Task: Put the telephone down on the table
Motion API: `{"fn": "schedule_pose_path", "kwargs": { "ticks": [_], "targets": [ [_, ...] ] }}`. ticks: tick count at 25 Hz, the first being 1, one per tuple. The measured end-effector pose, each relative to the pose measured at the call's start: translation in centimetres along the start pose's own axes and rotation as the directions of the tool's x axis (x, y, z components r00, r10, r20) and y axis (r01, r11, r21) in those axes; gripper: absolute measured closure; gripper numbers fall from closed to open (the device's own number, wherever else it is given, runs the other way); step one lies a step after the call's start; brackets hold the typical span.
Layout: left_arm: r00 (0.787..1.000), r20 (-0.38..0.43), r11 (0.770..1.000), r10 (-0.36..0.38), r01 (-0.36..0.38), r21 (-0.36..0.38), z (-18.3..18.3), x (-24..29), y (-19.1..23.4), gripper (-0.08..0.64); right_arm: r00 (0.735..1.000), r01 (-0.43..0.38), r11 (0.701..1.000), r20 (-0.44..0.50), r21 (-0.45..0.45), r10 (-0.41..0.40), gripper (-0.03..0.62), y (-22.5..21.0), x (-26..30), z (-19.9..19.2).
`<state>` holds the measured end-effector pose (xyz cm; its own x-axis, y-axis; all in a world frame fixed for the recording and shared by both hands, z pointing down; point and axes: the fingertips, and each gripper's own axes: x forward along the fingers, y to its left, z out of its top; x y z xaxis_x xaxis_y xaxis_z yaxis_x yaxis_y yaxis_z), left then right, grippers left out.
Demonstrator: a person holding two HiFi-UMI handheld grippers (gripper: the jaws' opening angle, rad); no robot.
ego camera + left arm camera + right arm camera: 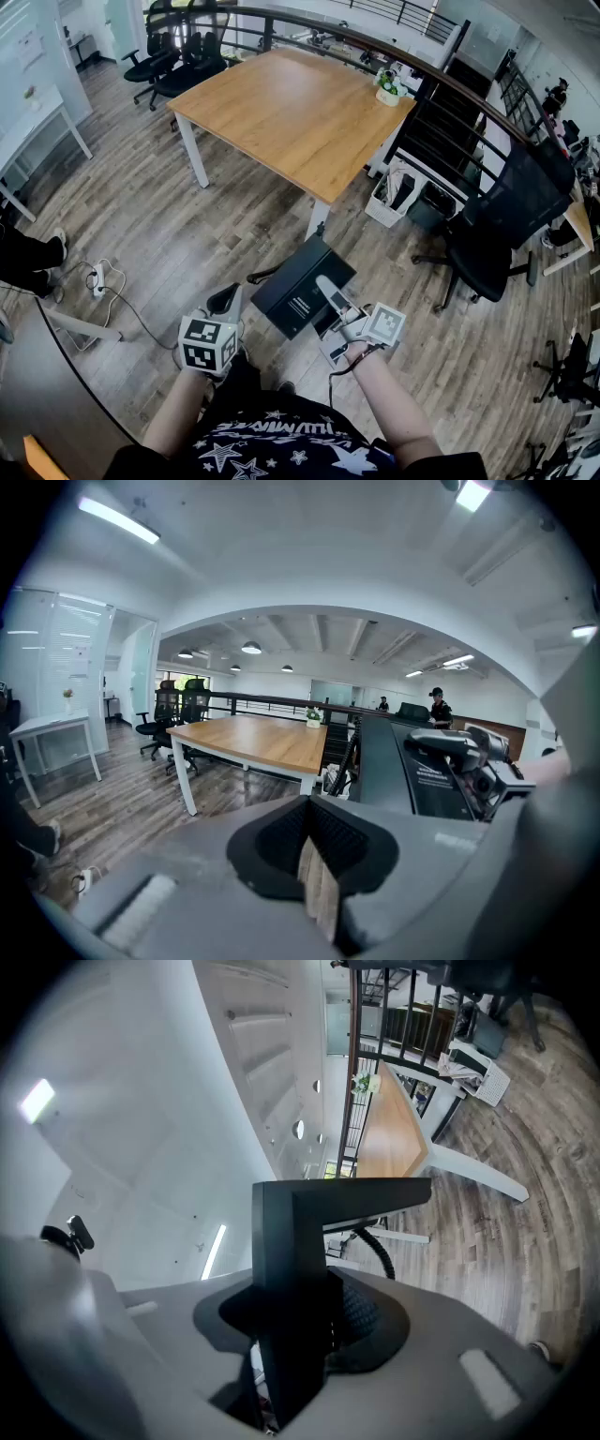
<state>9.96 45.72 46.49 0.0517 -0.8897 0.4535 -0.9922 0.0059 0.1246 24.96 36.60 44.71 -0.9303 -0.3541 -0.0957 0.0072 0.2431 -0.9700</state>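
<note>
One hold only: right gripper (330,298) clenched the telephone (300,287), well short of the tabletop (291,103); left gripper (228,302) was shut, empty. Edge grip risked a pivot and drop.

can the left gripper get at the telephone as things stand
Probably yes: the left gripper sits close beside the telephone with nothing between them. Its jaws are together, so they must open first. The right gripper holds it.

No text you can read here.
- White print on black telephone (298,302): too small, illegible.
- Lettering on your shirt (272,436): upside down in head view, broken by folds, not readable with certainty.
</note>
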Motion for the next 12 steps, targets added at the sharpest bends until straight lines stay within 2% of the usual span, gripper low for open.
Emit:
{"fn": "schedule_pose_path", "kwargs": {
  "ticks": [4, 12],
  "targets": [
    [1.0, 0.001, 1.0, 0.004, -0.004, -0.002, 0.31, -0.19, -0.02, 0.558, 1.0, -0.019, 1.0, 0.005, -0.009, 0.019, 0.43, 0.77, 0.03, 0.3],
    [1.0, -0.01, 1.0, 0.004, -0.004, 0.005, -0.24, -0.37, 0.28, 0.558, 1.0, -0.008, 1.0, 0.01, 0.003, 0.008, 0.43, 0.57, -0.42, -0.35]
  ]
}}
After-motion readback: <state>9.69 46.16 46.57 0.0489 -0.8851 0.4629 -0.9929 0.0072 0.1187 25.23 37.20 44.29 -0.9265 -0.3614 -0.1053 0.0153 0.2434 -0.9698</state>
